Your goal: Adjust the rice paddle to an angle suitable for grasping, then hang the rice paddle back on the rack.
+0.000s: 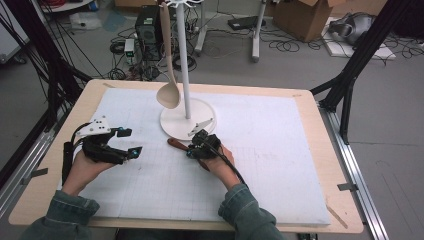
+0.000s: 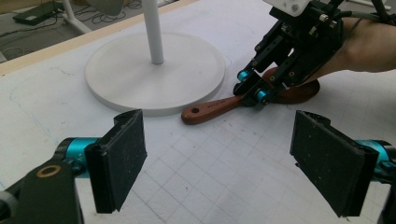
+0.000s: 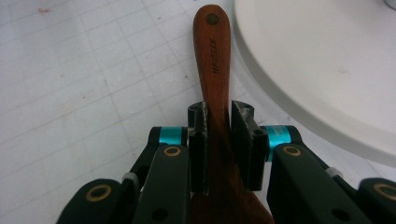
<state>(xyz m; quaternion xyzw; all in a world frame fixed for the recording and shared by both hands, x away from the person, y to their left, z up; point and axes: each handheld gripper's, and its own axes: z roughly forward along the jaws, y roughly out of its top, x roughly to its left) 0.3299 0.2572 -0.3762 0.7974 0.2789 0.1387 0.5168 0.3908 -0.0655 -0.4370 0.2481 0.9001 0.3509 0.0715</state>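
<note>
With our right gripper (image 3: 218, 140) clamped on the dark reddish-brown wooden spatula's (image 3: 214, 60) handle beside the white round stand base (image 3: 327, 70), left gripper (image 2: 219, 163) wide open and empty, we should lift level.

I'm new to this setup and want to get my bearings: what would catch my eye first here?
The tall white stand at the table's middle, with a pale wooden ladle hanging from its top. Just in front of its base, the right gripper clamps a reddish-brown wooden spatula lying on the white gridded mat. The left gripper waits open nearby.
</note>
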